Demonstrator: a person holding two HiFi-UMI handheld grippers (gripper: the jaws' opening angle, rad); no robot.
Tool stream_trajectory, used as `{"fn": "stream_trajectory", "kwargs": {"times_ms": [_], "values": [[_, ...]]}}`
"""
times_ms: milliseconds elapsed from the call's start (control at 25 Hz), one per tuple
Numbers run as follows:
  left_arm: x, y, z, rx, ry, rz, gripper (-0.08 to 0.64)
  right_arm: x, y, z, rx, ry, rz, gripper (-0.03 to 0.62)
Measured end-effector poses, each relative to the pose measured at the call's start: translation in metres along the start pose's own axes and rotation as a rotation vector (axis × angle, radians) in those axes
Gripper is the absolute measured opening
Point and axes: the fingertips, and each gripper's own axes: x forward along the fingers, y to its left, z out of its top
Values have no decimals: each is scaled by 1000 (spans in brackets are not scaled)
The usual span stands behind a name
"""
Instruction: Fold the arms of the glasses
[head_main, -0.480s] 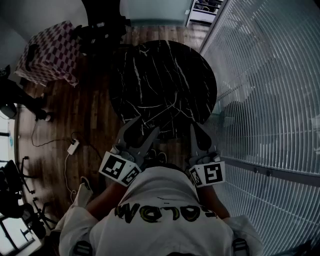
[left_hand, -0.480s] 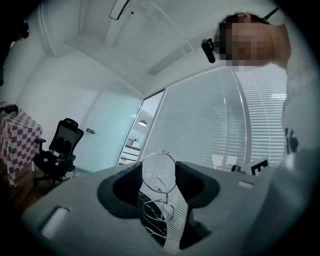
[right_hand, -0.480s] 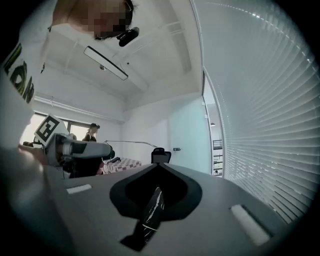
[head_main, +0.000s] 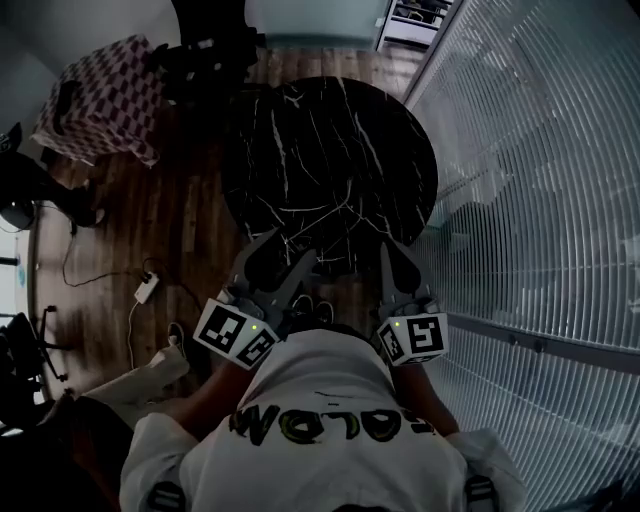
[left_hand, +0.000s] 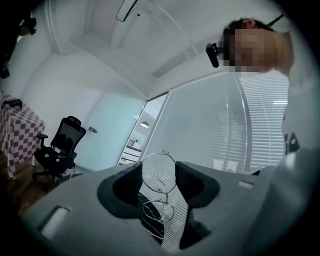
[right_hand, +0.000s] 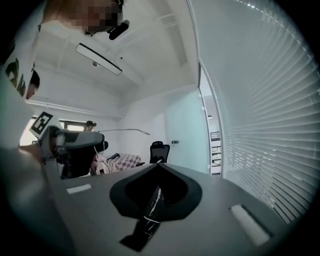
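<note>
Holding the glasses upright in the left gripper, jaws pinched on the wire frame, one lens poking past the tips. Visible only in the left gripper view; lost in the dim head view, above the near edge of the black marble table. Right gripper closed tight, gripping nothing. Compared with half a second ago, both grippers in much the same place.

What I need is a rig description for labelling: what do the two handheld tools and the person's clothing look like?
The left tool and right tool are matte grey, with broad bodies tapering to narrow jaws and black inner hollows. Each carries a white cube with black square markers and a small green light. The person wears a white top with yellow-green lettering.
</note>
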Motion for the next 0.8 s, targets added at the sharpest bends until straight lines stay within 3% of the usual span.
{"fn": "stream_trajectory", "kwargs": {"times_ms": [200, 520, 800], "values": [[-5, -5, 2, -41, -16, -19, 207, 6, -1, -13, -5, 49, -5, 2], [-11, -21, 10, -41, -26, -76, 207, 8, 2, -21, 10, 87, -22, 2], [-14, -33, 0, -46, 6, -123, 207, 10, 8, -20, 24, 62, -4, 2]]}}
